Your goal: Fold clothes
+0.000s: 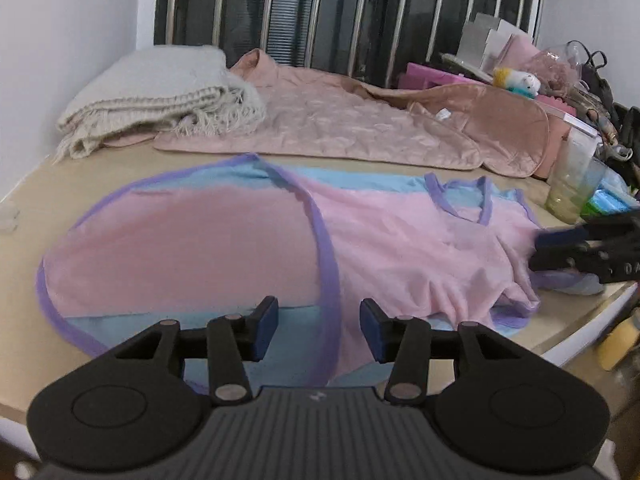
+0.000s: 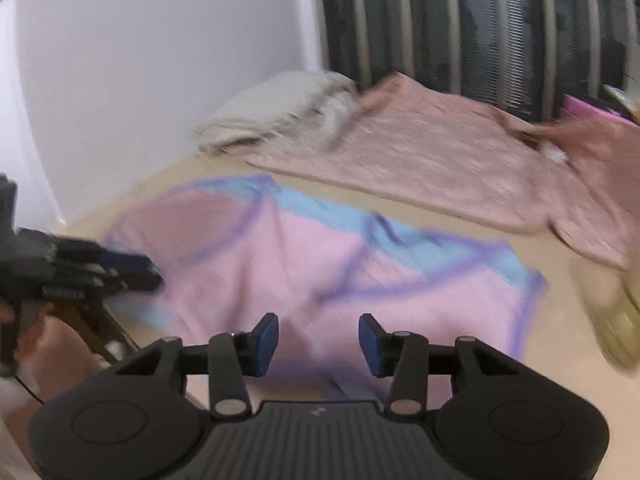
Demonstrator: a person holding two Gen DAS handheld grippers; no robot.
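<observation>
A pink and light-blue garment point(image 1: 248, 240) with purple trim lies spread flat on the beige table point(image 1: 24, 216); its neckline and straps point to the right. My left gripper point(image 1: 319, 328) hovers over the garment's near edge, open, with nothing between its blue pads. My right gripper point(image 1: 536, 250) comes in from the right, by the bunched fabric at the garment's right end. In the blurred right wrist view the right gripper point(image 2: 319, 338) stands open above the garment point(image 2: 280, 264), holding nothing. The left gripper point(image 2: 154, 272) shows at that garment's left edge.
A folded cream knitted blanket point(image 1: 160, 96) and a pink quilted garment point(image 1: 340, 128) lie at the back, below a barred window. Clutter fills the right side: a plastic cup point(image 1: 572, 188), boxes, a small toy point(image 1: 516, 80). The table's edge runs close on the right.
</observation>
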